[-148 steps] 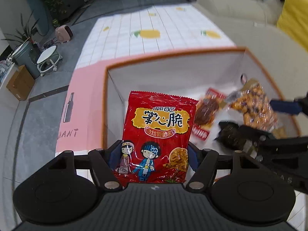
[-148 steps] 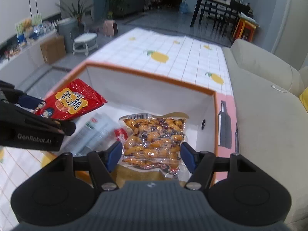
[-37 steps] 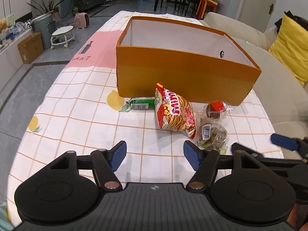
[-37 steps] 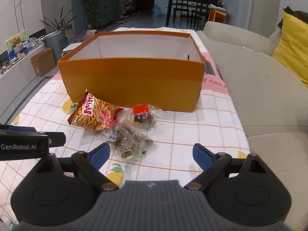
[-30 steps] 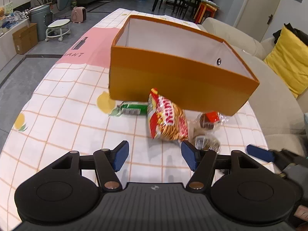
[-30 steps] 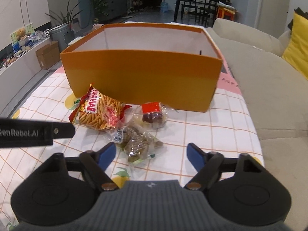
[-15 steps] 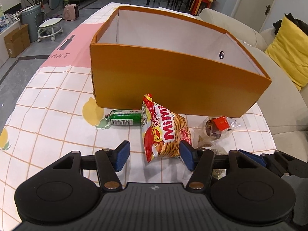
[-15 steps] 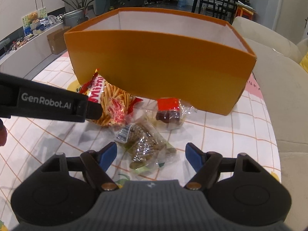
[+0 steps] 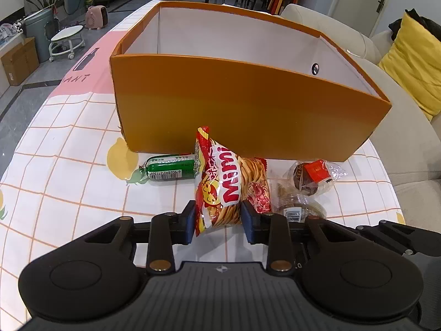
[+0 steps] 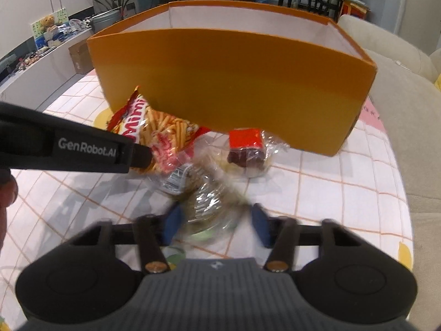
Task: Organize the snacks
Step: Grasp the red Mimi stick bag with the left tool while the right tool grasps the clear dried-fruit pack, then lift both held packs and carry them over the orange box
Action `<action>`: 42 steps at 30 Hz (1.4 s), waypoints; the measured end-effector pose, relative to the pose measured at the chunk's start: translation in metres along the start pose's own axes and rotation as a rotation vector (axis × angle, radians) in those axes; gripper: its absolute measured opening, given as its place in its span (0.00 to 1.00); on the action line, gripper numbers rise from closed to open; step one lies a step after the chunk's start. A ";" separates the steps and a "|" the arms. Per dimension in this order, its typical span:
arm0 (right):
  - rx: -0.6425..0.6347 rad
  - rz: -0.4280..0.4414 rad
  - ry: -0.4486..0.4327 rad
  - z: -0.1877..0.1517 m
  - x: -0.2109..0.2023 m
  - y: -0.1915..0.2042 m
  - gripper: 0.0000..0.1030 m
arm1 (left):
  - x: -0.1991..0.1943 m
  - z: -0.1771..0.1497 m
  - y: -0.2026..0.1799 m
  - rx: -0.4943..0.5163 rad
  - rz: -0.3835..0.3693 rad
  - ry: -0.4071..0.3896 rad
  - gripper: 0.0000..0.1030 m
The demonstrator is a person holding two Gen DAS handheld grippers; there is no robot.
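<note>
An orange box (image 9: 248,104) stands on the table, also in the right wrist view (image 10: 228,82). In front of it lie a red Mimi snack bag (image 9: 226,187), a green sausage stick (image 9: 168,167), a clear packet with a red label (image 9: 314,173) and a clear packet of brown snacks (image 9: 297,207). My left gripper (image 9: 219,218) is shut on the Mimi bag's near end. My right gripper (image 10: 215,223) straddles the clear brown-snack packet (image 10: 204,193), jaws narrowed but blurred; contact is unclear. The Mimi bag (image 10: 160,129) and the red-label packet (image 10: 248,149) show there too.
The tablecloth (image 9: 69,182) is white with orange grid lines and lemons. A beige sofa (image 9: 399,143) with a yellow cushion (image 9: 416,60) runs along the right. The left gripper's body (image 10: 69,149) crosses the right wrist view at left.
Both grippers moved forward and down to the snacks. The left jaws closed on the Mimi bag. The right jaws narrowed around the clear brown-snack packet.
</note>
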State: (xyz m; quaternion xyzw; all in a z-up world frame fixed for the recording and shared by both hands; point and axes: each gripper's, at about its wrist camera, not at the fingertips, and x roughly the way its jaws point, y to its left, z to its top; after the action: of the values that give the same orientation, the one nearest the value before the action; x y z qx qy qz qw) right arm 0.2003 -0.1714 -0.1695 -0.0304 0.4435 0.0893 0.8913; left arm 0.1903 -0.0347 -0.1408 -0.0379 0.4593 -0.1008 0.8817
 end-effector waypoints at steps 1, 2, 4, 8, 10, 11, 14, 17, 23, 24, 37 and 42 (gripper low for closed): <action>0.002 -0.003 0.000 0.000 -0.001 0.000 0.39 | -0.001 -0.001 0.000 0.000 -0.001 -0.002 0.26; -0.001 -0.003 0.000 -0.001 -0.003 0.001 0.39 | -0.003 -0.001 0.000 0.002 0.000 -0.005 0.24; -0.006 0.004 0.000 -0.002 -0.004 0.001 0.38 | -0.005 -0.002 0.001 -0.003 -0.005 -0.005 0.21; -0.001 0.010 0.001 -0.005 -0.008 0.002 0.33 | -0.011 -0.004 0.002 -0.010 0.001 -0.010 0.19; 0.001 0.019 0.002 -0.005 -0.011 0.002 0.28 | -0.016 -0.005 0.002 -0.012 0.001 -0.013 0.17; 0.001 0.019 0.004 -0.006 -0.012 0.003 0.28 | -0.018 -0.006 0.001 -0.010 0.003 -0.017 0.17; 0.009 0.023 0.009 -0.008 -0.019 0.002 0.26 | -0.026 -0.008 -0.001 -0.008 0.000 -0.025 0.17; 0.015 0.028 0.015 -0.010 -0.024 -0.001 0.23 | -0.034 -0.011 -0.003 -0.006 -0.007 -0.024 0.16; 0.035 0.048 0.017 -0.015 -0.043 -0.004 0.22 | -0.045 -0.018 -0.004 0.025 -0.002 -0.011 0.16; 0.039 0.054 0.017 -0.016 -0.047 -0.005 0.22 | -0.048 -0.020 -0.003 0.023 -0.001 -0.008 0.16; 0.082 0.084 -0.001 -0.031 -0.101 -0.013 0.22 | -0.088 -0.031 0.001 0.034 0.010 -0.029 0.16; 0.106 0.086 -0.055 -0.026 -0.123 -0.017 0.22 | -0.104 -0.029 -0.007 0.081 0.026 -0.059 0.16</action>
State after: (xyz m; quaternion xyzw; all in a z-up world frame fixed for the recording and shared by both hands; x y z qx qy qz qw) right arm 0.1107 -0.2076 -0.0875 0.0385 0.4239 0.1045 0.8988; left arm 0.1078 -0.0188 -0.0732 0.0006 0.4291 -0.1067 0.8969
